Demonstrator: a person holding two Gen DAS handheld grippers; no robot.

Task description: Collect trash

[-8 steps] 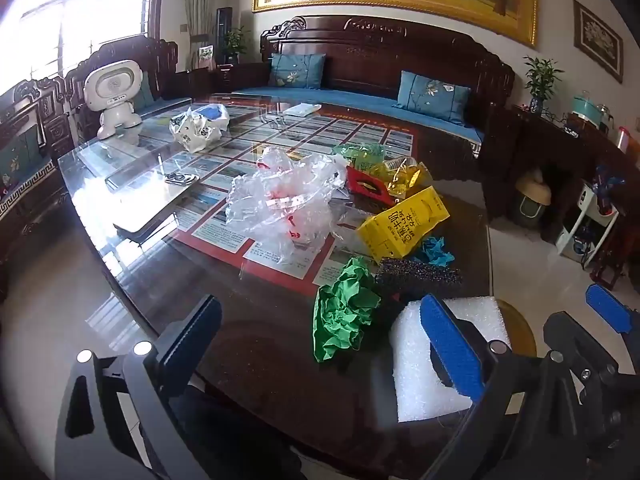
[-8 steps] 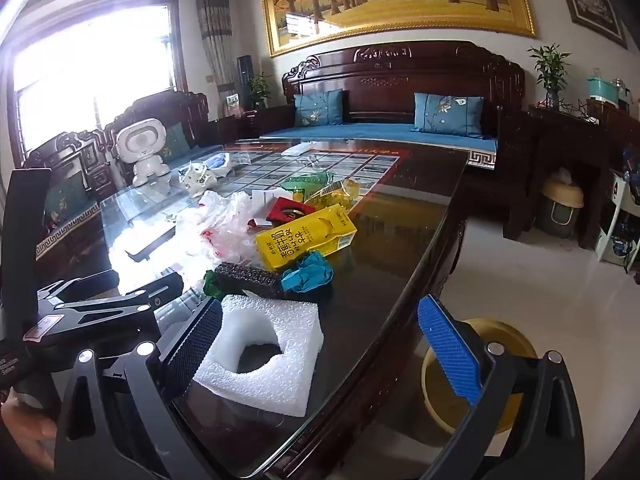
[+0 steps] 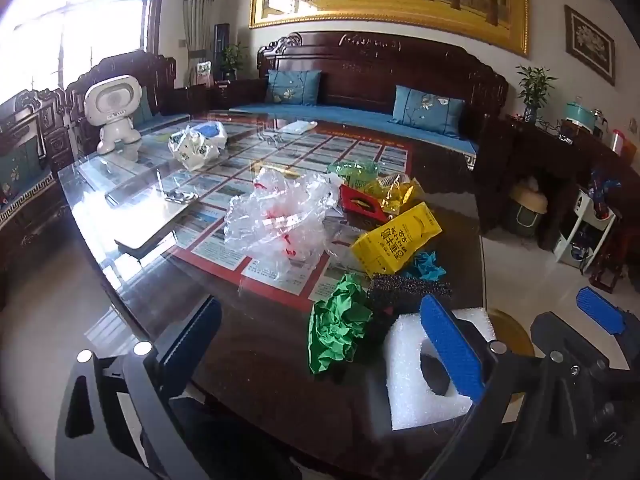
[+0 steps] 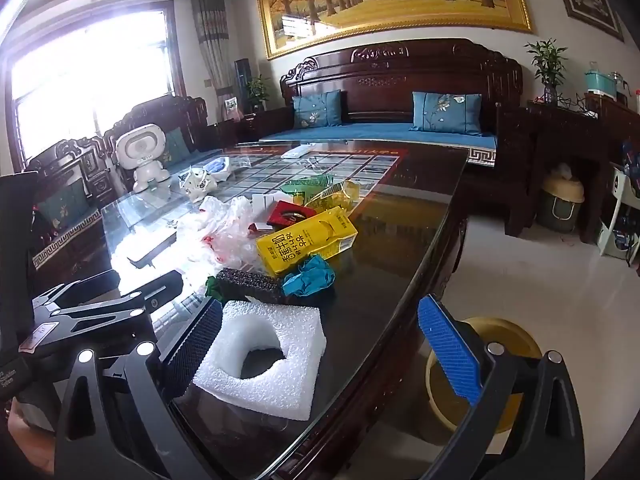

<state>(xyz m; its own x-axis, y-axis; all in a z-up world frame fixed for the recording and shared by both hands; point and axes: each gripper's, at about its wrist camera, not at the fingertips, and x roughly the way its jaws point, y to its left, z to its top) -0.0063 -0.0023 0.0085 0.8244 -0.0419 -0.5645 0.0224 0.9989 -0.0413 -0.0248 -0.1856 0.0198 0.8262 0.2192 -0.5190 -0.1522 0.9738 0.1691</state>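
Note:
Trash lies on the glass-topped table (image 4: 400, 216): a white foam piece (image 4: 276, 368) with a hole, a black sponge (image 4: 250, 284), a blue crumpled paper (image 4: 310, 276), a yellow carton (image 4: 304, 242), a red box (image 4: 290, 212), clear plastic bags (image 3: 280, 224) and a green crumpled paper (image 3: 338, 326). My left gripper (image 3: 320, 344) is open above the near table edge, the green paper between its fingers' line. My right gripper (image 4: 324, 352) is open, the foam piece just ahead of its left finger. A yellow bin (image 4: 508, 344) stands on the floor beside the table.
A white robot toy (image 3: 116, 114) and a crumpled white bag (image 3: 192, 148) sit at the table's far left. A tablet-like slab (image 3: 148, 224) lies left of the bags. A dark sofa (image 3: 360, 92) stands behind. Shelves (image 3: 592, 220) stand on the right.
Both grippers have barely moved; the views are nearly the same. Nothing was picked up or let go.

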